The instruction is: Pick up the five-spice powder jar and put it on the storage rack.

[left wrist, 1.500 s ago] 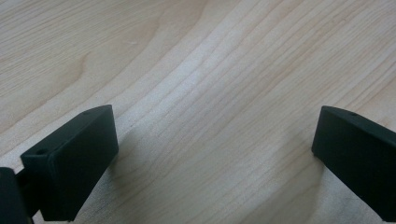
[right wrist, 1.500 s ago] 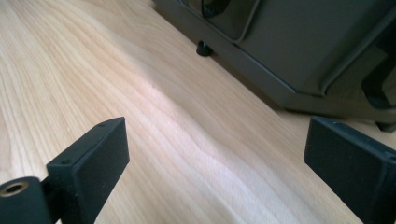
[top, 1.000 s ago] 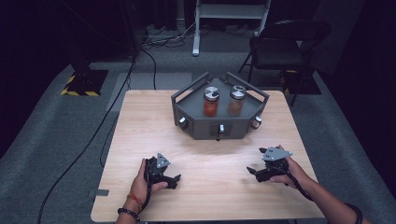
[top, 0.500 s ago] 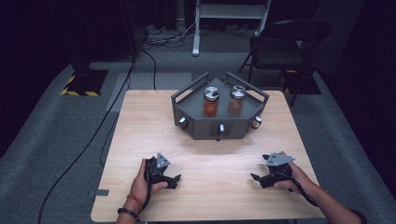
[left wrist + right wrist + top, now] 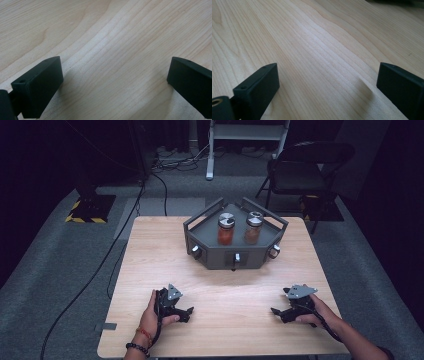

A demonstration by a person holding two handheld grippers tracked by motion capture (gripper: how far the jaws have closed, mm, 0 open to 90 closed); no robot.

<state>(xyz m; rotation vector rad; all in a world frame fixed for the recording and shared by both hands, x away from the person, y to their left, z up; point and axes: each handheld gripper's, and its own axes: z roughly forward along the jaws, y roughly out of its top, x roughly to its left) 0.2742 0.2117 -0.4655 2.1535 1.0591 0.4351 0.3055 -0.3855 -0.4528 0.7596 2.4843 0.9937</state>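
My left gripper [image 5: 187,312] rests on the wooden table [image 5: 150,255] near its front left, held by a hand. Its jaws stand wide apart over bare wood in the left gripper view [image 5: 115,82], so it is open. My right gripper [image 5: 275,312] lies at the front right, its tips pointing toward the middle. Its jaws have just been opening further, and nothing is between them in the right gripper view [image 5: 328,85]. At the back centre a grey tray [image 5: 235,257] with handles and knobs holds a jar of orange-red contents [image 5: 226,230] and a jar of brown contents [image 5: 253,229].
A dark folding chair [image 5: 305,170] stands behind the table's far right corner. Cables [image 5: 125,245] run across the grey floor on the left. A white stand [image 5: 247,135] is at the back. Bare wood lies between the two grippers and the tray.
The right hand and its gripper have slid a little toward the table's near edge. The left gripper has kept still.
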